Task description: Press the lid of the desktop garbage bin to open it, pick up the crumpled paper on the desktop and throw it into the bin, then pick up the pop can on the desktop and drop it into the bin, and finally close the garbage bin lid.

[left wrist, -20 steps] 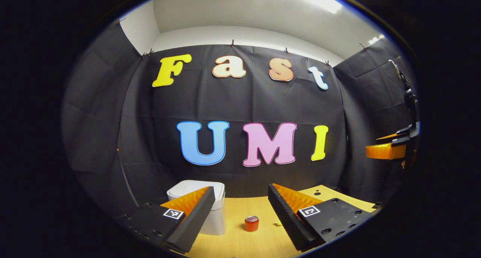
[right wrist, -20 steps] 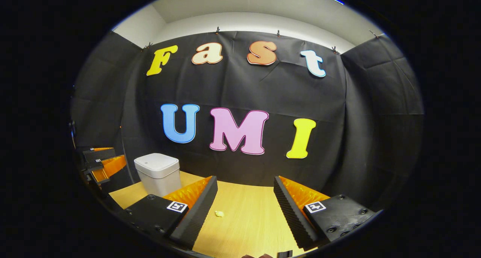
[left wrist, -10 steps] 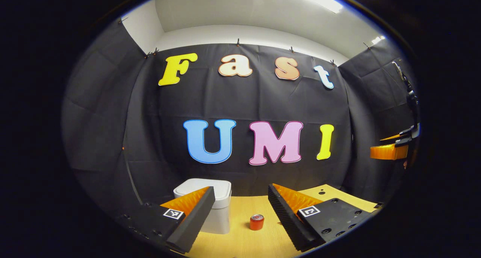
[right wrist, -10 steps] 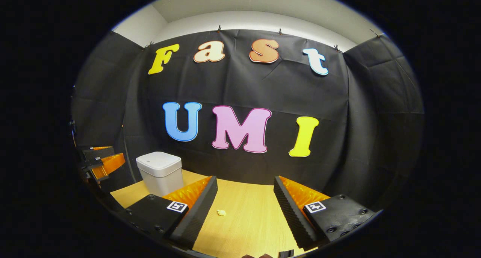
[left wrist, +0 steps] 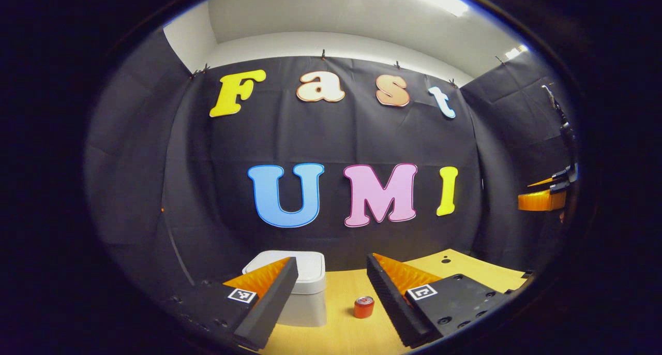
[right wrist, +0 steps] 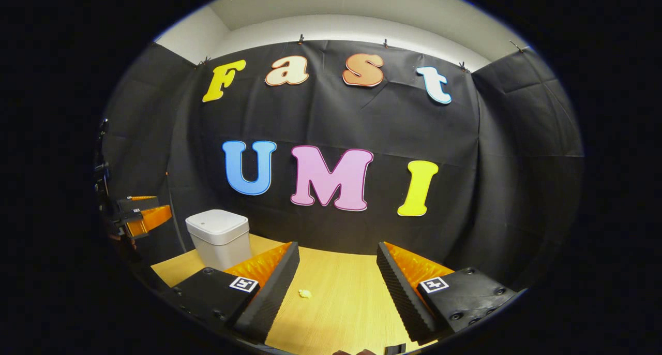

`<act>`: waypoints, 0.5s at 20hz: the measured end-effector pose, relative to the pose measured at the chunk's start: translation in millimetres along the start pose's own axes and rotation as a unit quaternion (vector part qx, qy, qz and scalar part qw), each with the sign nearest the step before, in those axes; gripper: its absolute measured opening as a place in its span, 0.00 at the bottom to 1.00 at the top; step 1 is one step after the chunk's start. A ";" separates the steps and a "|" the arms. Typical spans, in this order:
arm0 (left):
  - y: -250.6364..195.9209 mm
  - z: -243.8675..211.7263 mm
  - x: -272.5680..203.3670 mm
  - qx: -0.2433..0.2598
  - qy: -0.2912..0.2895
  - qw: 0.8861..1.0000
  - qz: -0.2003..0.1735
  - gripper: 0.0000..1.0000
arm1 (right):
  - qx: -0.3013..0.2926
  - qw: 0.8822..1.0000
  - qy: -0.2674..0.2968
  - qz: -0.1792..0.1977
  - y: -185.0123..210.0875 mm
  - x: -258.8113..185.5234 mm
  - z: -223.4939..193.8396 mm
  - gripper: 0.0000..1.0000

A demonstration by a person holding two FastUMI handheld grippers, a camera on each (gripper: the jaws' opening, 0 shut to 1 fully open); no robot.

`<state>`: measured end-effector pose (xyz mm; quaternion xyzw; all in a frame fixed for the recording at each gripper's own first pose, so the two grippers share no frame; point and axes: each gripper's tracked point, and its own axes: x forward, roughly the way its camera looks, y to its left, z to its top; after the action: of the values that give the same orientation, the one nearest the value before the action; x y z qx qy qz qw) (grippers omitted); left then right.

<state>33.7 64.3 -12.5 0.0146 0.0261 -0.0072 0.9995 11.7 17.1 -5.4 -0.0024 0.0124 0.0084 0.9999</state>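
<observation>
A white garbage bin (left wrist: 306, 293) stands on the wooden desktop (left wrist: 465, 269) with its lid down; my left gripper (left wrist: 331, 272) hangs open just in front of it, its left finger overlapping the bin. A small red pop can (left wrist: 364, 307) stands upright to the right of the bin, between the fingers but farther off. In the right gripper view the bin (right wrist: 218, 237) sits at the left, and a tiny yellowish crumpled paper (right wrist: 305, 293) lies on the desktop (right wrist: 341, 303) between the fingers of my open right gripper (right wrist: 337, 262). The left gripper (right wrist: 139, 216) hangs left of the bin.
Black cloth walls close in the desktop at the back and both sides. In the left gripper view the right gripper (left wrist: 543, 197) hangs in the air at the far right edge. Two small holes (left wrist: 442, 262) mark the desktop's far right part.
The left gripper has drifted left and slightly toward the bin, so bin and can have slid rightward in its view. The right gripper has barely moved. Both stay open.
</observation>
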 end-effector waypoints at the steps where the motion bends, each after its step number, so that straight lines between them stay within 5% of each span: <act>1: 6.3 -3.2 4.6 -0.008 0.007 1.000 0.000 0.84 | 0.000 1.000 -0.001 -0.001 2.0 1.0 0.8 0.96; 8: 32.1 -27.2 46.8 -0.080 0.056 0.995 -0.019 0.06 | -0.007 1.000 -0.003 0.000 4.7 10.9 2.0 0.96; 10: 50.1 -38.2 67.7 -0.064 0.081 0.995 -0.014 0.07 | -0.002 1.000 -0.007 0.004 4.7 20.2 1.2 0.96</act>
<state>100.0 114.6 -52.8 -0.0490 0.1075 -0.0183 0.9928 31.9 22.2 -4.6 -0.0045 0.0057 0.0129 0.9999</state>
